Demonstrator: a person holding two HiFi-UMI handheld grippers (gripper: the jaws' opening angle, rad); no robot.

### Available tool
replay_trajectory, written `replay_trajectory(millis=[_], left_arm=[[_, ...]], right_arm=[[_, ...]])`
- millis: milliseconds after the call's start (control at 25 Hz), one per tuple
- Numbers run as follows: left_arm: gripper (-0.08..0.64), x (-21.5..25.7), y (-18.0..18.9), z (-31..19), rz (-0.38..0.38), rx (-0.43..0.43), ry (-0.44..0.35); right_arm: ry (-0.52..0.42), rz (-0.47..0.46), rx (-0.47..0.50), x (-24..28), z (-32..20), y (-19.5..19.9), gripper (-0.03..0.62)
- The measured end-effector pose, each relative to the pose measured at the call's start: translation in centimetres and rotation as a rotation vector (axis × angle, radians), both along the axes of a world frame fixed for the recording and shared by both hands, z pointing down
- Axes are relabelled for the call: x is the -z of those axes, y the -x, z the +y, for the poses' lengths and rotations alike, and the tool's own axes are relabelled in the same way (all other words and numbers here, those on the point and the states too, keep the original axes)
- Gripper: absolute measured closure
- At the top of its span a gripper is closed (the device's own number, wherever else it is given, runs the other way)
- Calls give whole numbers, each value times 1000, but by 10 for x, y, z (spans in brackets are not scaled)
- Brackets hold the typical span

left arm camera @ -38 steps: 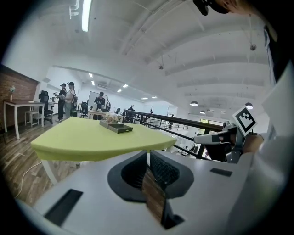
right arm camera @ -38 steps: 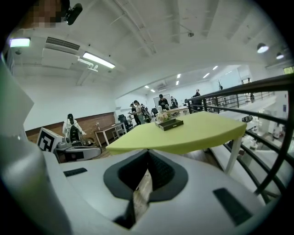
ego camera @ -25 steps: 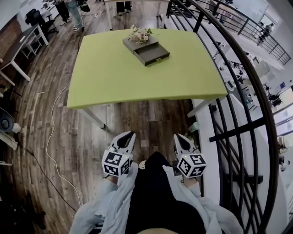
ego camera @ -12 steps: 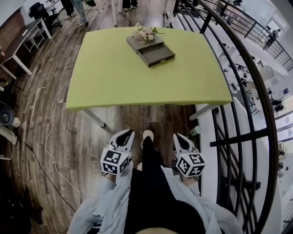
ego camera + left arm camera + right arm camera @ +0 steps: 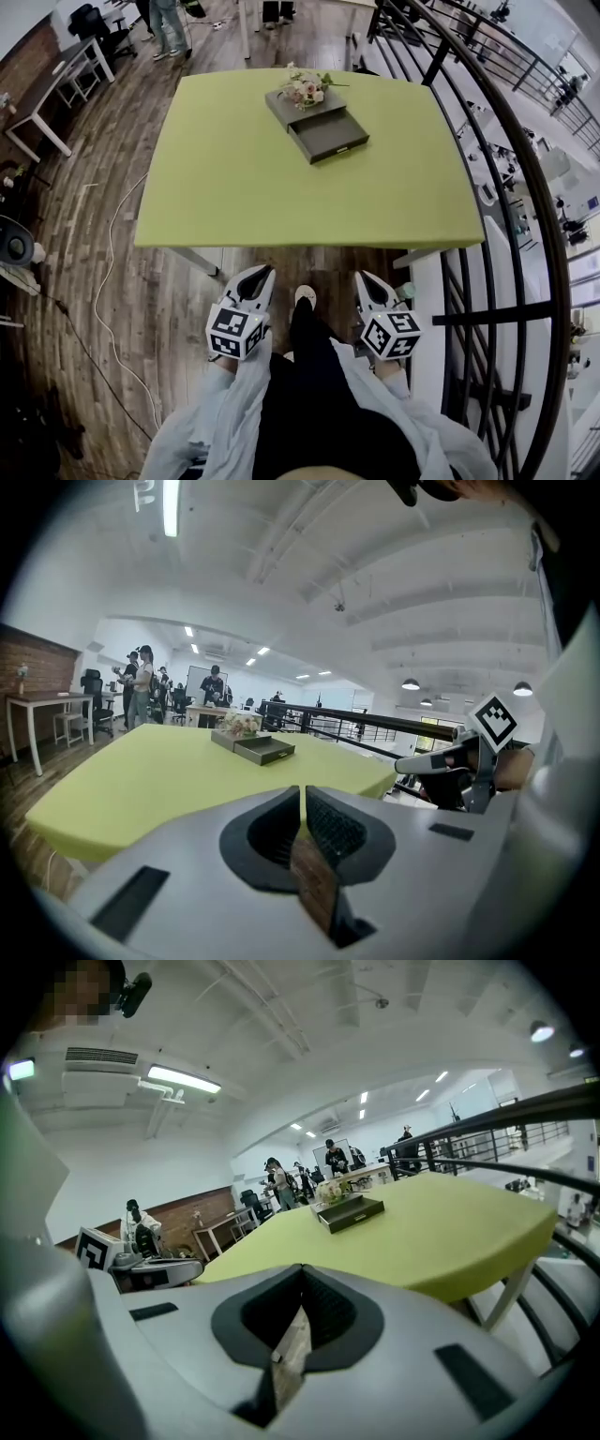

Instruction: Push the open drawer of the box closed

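Observation:
A grey box (image 5: 298, 105) with flowers (image 5: 307, 89) on top sits toward the far side of the yellow-green table (image 5: 225, 178). Its drawer (image 5: 329, 136) is pulled out toward me; the drawer also shows in the left gripper view (image 5: 264, 751) and the right gripper view (image 5: 352, 1212). My left gripper (image 5: 262, 274) and right gripper (image 5: 366, 280) are held low in front of me, short of the table's near edge and far from the box. Both are shut with nothing between the jaws. The left gripper's jaws (image 5: 302, 789) and the right gripper's jaws (image 5: 301, 1269) meet at the tips.
A black metal railing (image 5: 511, 178) curves along the right of the table. A white cable (image 5: 108, 272) trails over the wooden floor at left. Desks and chairs (image 5: 66, 70) stand at far left, and people (image 5: 141, 682) are beyond the table.
The table and box have come nearer and lower in the head view as I walk toward them. Both grippers keep their place in front of me, still shut.

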State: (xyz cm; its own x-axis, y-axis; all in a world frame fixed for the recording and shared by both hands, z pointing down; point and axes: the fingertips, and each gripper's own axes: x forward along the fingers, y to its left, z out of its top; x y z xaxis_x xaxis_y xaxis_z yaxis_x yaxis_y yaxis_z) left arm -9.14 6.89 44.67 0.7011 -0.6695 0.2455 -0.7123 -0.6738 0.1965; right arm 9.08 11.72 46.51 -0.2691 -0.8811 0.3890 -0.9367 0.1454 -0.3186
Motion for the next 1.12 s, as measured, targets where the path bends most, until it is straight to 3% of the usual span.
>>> replay_trajectory(millis=[480, 1120], left_arm=[[532, 3, -24, -92, -1, 44, 13], [532, 0, -55, -181, 4, 90, 1]], right_arm=[[0, -24, 44, 2, -105, -21, 584], [7, -51, 80, -9, -194, -54, 584]])
